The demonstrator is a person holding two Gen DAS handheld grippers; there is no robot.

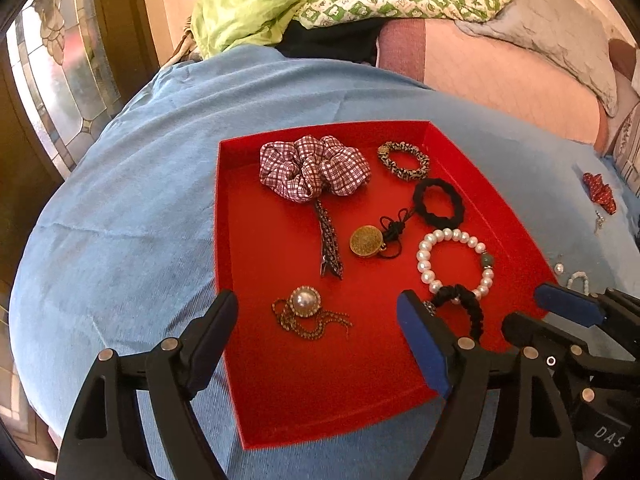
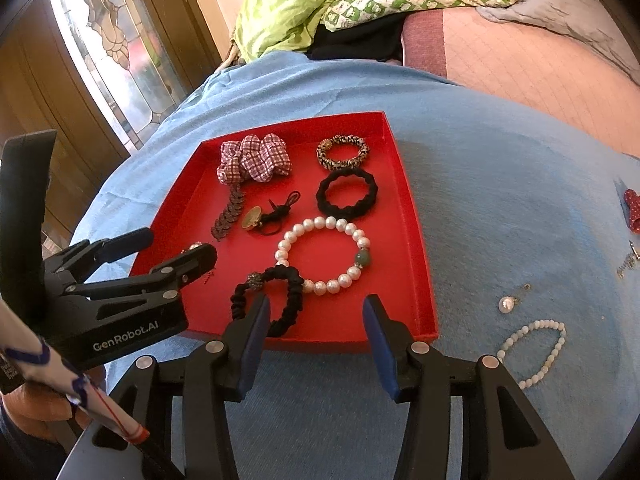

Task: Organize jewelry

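Observation:
A red tray on a blue cloth holds a plaid scrunchie, a leopard hair tie, a black hair tie, a gold pendant, a pearl bracelet, a thin black hair tie, a pearl brooch and a dark clip. My left gripper is open over the tray's near end, above the brooch. My right gripper is open at the tray's near edge, beside the thin black tie.
On the cloth right of the tray lie a small pearl earring, a white bead bracelet, a red polka-dot piece and a small chain. A green quilt and a pink bed lie behind. A glass door stands left.

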